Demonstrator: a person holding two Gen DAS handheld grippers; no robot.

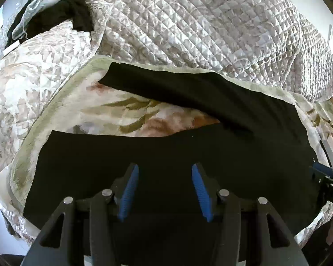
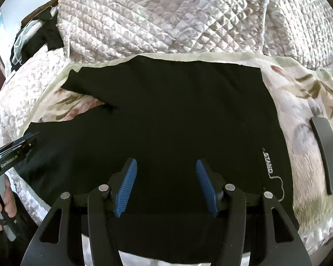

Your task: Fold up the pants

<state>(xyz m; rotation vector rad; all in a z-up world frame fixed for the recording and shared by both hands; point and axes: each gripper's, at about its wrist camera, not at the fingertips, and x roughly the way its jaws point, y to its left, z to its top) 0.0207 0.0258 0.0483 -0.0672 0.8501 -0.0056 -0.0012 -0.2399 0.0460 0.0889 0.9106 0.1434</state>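
Black pants (image 1: 188,146) lie flat on a floral blanket (image 1: 131,108) on the bed, legs spread apart toward the left. In the right wrist view the pants (image 2: 171,110) show white lettering near the waist at right. My left gripper (image 1: 164,170) is open and empty, hovering over the near leg. My right gripper (image 2: 165,166) is open and empty over the waist part. The right gripper also shows at the left wrist view's right edge (image 1: 326,175); the left gripper shows at the right wrist view's left edge (image 2: 13,148).
A bunched quilted bedspread (image 1: 199,26) lies behind the pants. Dark clothes (image 1: 55,15) are heaped at the far left. A grey flat object (image 2: 326,150) rests on the blanket right of the pants. The bed's near edge runs below the grippers.
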